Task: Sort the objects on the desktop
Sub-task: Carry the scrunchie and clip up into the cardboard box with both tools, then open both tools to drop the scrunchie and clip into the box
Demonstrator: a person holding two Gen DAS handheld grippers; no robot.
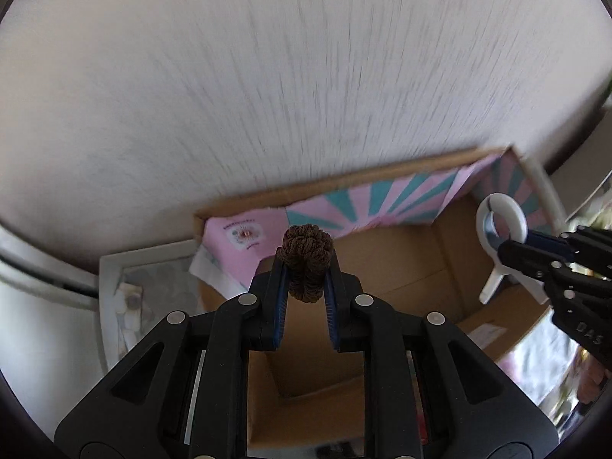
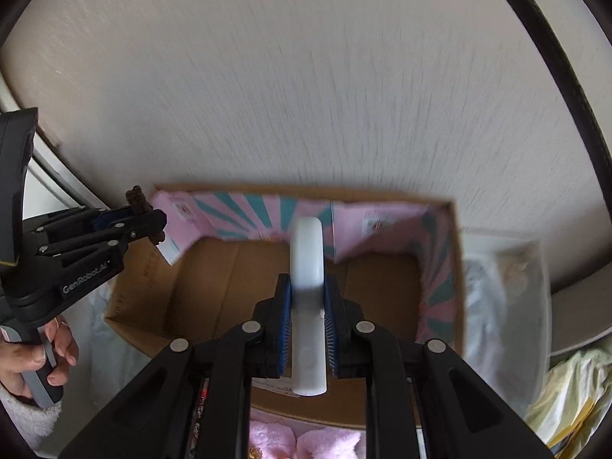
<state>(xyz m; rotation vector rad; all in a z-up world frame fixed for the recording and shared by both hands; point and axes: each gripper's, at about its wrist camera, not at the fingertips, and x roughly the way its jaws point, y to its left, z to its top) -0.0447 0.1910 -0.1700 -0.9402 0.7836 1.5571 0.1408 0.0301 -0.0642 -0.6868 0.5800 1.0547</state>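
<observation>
Two handheld grippers hang over an open cardboard box (image 2: pixel 214 290), each carrying one small item, with a pale textured wall behind.

The left gripper (image 1: pixel 306 267) has its jaws clamped on a brown hair scrunchie (image 1: pixel 307 256), a bunched coil of elastic fabric that bulges above the fingertips. It hangs above the box's left end, close to the far wall of the box. In the right wrist view a person's hand (image 2: pixel 36 359) grips this tool's handle, with a fluffy white sleeve at the wrist.

The right gripper (image 2: pixel 308 306) has its jaws clamped on a white plastic clip (image 2: pixel 307 279), a large clothes-peg type with a round looped head. It hangs above the right half of the box, well apart from the scrunchie.

The box's floor is bare brown cardboard wherever it shows; nothing sorted can be seen lying in it. Its folded-in flaps (image 1: pixel 367 206) are printed with pink and teal rays.

A clear plastic container (image 1: pixel 134 287) stands just beside the box's left end, its contents too blurred to name. Pink fluffy fabric (image 2: pixel 306 440) shows near the box's near edge.

Judged from this, both items are picked up and carried to the box but neither is let go yet. Dropping them in remains, and whether other desk objects still wait cannot be told.
</observation>
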